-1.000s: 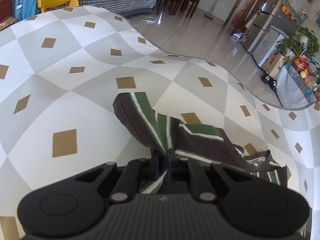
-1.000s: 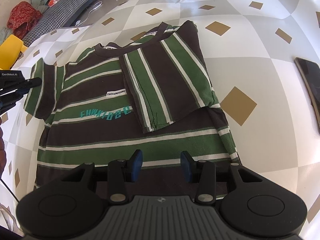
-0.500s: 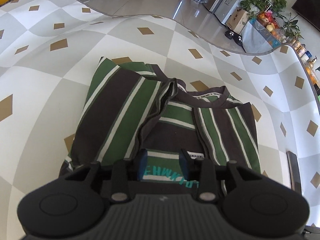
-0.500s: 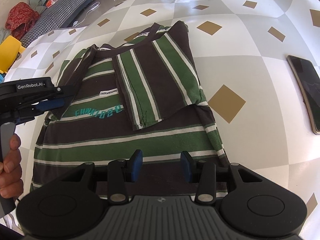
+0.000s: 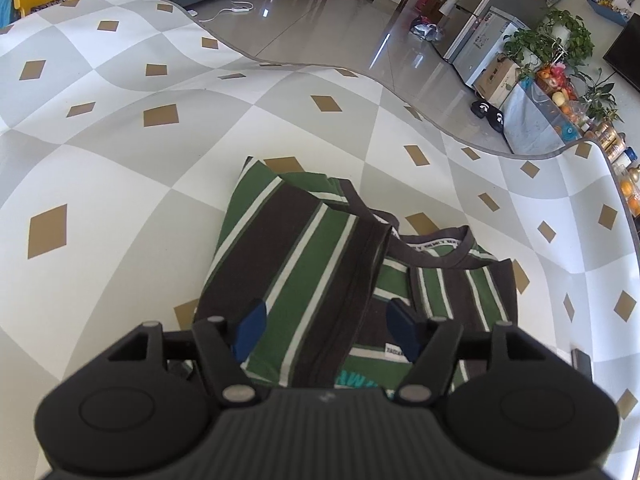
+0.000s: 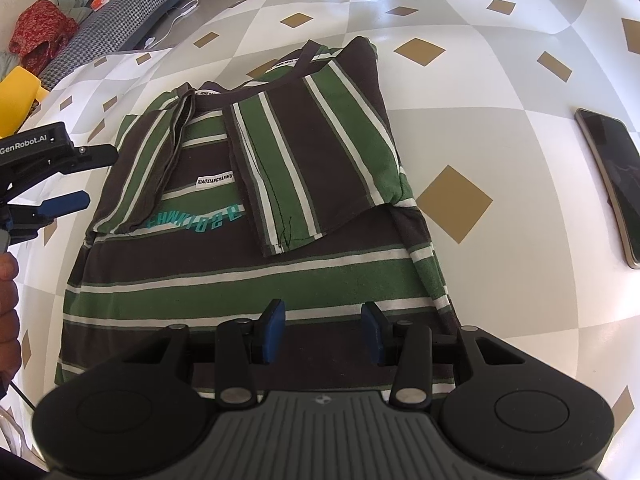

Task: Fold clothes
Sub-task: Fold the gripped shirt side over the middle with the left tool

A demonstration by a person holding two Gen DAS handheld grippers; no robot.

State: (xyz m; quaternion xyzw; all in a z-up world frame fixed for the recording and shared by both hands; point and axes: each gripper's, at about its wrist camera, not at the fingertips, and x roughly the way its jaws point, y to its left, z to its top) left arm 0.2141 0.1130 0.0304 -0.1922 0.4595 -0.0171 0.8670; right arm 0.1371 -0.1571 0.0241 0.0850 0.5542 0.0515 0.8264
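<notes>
The striped T-shirt lies flat on the checked worktop, front up, with both sleeves folded in over the chest. Its hem is cut off by the right tool's body at 6 o'clock in the right wrist view. The teal lettering is half covered by the sleeve flaps, and the small white label is too fine to read with certainty.

The left wrist view shows only the shirt's upper half, collar toward 1 o'clock; the lower part is hidden under the left tool. Its jaws are opening, blue pads clear of the cloth, the left sleeve's hem lying loose between them.

The right tool has its jaws apart above the lower stripes, gripping nothing.

Only the right wrist view shows the whole phone at 3 o'clock, well apart from the shirt, and the left tool at 9 o'clock with part of a hand at the frame edge. Only the left wrist view shows the plants and fridge beyond the worktop.
</notes>
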